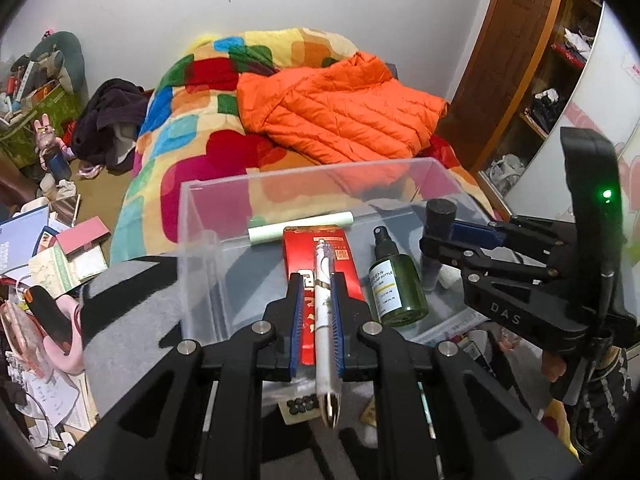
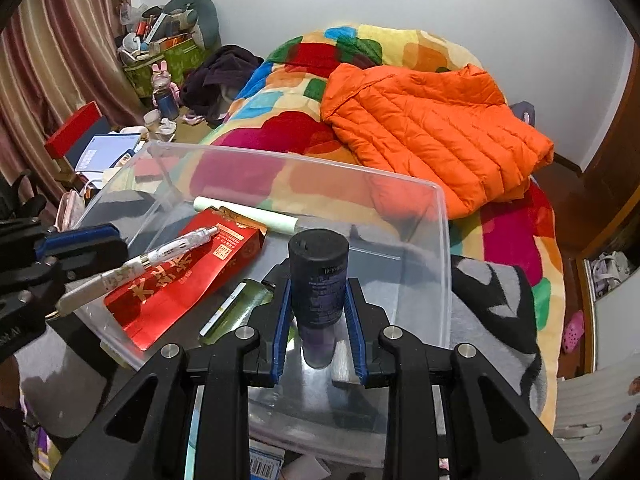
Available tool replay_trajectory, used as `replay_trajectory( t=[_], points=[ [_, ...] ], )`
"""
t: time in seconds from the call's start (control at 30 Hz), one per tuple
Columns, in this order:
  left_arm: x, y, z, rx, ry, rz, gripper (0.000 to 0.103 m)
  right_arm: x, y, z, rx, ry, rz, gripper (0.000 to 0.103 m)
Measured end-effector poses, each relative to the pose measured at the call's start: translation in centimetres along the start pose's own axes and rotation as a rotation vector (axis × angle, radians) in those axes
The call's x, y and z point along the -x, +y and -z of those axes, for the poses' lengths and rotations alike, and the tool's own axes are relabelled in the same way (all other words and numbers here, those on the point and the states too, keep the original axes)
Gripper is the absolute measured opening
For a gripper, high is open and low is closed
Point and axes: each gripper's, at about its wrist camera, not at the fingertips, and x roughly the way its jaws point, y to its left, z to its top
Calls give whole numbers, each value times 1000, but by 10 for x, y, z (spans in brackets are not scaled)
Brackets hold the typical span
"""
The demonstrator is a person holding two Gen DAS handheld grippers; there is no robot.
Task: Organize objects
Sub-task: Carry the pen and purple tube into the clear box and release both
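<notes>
The left gripper [image 1: 316,280] is clamped on a white pen [image 1: 323,312], its blue pads pressed against the barrel; the pen's tip reaches out over the clear plastic bin [image 1: 208,248], above a red carton [image 1: 316,248] lying flat inside. Behind the carton lies a pale green tube [image 1: 300,227], and to the carton's right a green spray bottle [image 1: 394,284] lies on the bin floor. Further right in the left wrist view, the right gripper [image 1: 448,236] shows side-on, pinching a dark cylindrical bottle [image 1: 438,216] that stands upright in the bin; a green light glows on its body, and a patterned sleeve [image 1: 600,392] shows below it.

The right wrist view shows what the other hides: striped curtains [image 2: 60,60] at far left, and the left gripper [image 2: 76,248] entering from the left edge with the pen [image 2: 160,256] slanting across the red carton [image 2: 188,276]. The right gripper [image 2: 318,312] holds the dark bottle [image 2: 318,276] between its narrowly set pads, inside the bin [image 2: 440,264] near its right wall.

Both grippers tilt steeply downward into the bin. Beyond it lie a patchwork blanket [image 2: 280,148] and an orange puffer jacket [image 2: 432,128].
</notes>
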Motion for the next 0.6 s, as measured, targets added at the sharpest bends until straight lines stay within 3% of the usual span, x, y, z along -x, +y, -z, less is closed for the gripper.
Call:
replay_trajectory(
  t=[0.1,0.27,0.47,0.6],
  points=[
    [15,0,1,0,-28,-11,13,12,0,0,0,-23,-1,25],
    [45,-1,11,4,-92,-32,34,43,0,4,4,-89,3,32],
    [69,-5,32,-9,-137,-89,49,78,-5,17,-19,-153,-8,35],
    [77,-4,50,9,-142,-103,59,99,-14,32,-43,-193,0,45]
  ],
)
